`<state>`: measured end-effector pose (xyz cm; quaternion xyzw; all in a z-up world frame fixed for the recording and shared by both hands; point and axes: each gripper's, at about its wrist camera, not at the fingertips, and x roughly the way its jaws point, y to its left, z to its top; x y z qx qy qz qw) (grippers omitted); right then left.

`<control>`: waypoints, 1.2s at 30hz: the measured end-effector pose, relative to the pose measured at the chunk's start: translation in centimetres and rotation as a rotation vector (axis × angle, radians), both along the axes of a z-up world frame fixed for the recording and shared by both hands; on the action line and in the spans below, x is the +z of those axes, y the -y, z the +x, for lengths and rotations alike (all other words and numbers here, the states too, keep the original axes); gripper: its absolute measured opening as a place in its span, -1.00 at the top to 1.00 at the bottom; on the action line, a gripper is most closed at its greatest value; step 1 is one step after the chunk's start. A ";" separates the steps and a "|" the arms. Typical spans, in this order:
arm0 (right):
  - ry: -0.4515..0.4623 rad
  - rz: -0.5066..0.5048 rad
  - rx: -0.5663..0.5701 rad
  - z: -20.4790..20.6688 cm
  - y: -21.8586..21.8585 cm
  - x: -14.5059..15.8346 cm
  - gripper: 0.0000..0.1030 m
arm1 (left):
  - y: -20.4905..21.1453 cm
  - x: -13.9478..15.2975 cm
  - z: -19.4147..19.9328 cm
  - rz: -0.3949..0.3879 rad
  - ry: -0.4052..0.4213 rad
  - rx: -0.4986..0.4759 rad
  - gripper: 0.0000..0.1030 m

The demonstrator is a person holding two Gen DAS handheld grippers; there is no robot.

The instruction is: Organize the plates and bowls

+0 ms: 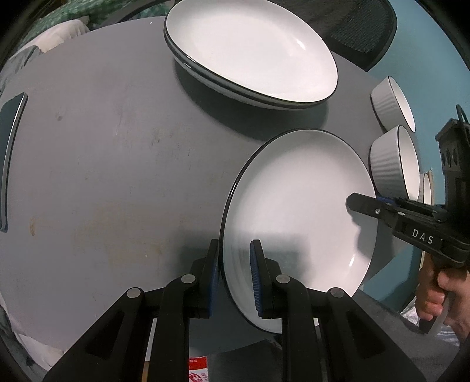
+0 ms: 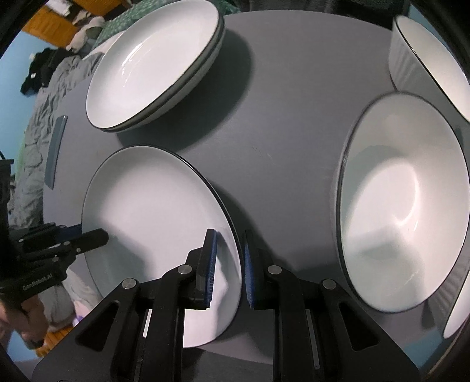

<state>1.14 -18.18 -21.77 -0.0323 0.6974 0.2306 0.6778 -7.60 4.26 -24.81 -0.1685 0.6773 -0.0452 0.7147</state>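
Note:
A white plate with a black rim (image 1: 293,205) is held from two sides over the grey table (image 1: 117,147). My left gripper (image 1: 235,249) is shut on its left rim, one blue pad under it and one on top. My right gripper (image 2: 230,241) is shut on the opposite rim of the same plate (image 2: 152,199). Each wrist view shows the other gripper at the plate's far side: the right gripper (image 1: 357,205) and the left gripper (image 2: 100,236). Behind the held plate sits a stack of matching plates (image 1: 249,50) (image 2: 152,64).
White ribbed bowls stand to the right: a near bowl (image 2: 405,199) (image 1: 393,164) and a farther bowl (image 2: 426,58) (image 1: 393,100). A dark phone (image 1: 11,152) (image 2: 55,150) lies on the table's left side. A black mesh chair (image 1: 358,26) stands behind the table.

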 end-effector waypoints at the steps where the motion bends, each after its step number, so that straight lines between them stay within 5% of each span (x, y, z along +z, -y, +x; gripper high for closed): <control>1: -0.002 0.006 -0.016 -0.1 0.1 0.0 0.67 | 0.0 0.0 0.0 0.000 0.000 -0.001 0.63; 16: -0.038 0.103 -0.170 -0.9 3.3 -0.6 0.66 | 0.2 -1.2 1.1 -0.024 -0.033 -0.011 0.63; 36: -0.036 0.071 -0.063 -1.2 0.8 0.0 0.69 | 0.3 -0.3 0.0 0.024 -0.048 0.005 0.62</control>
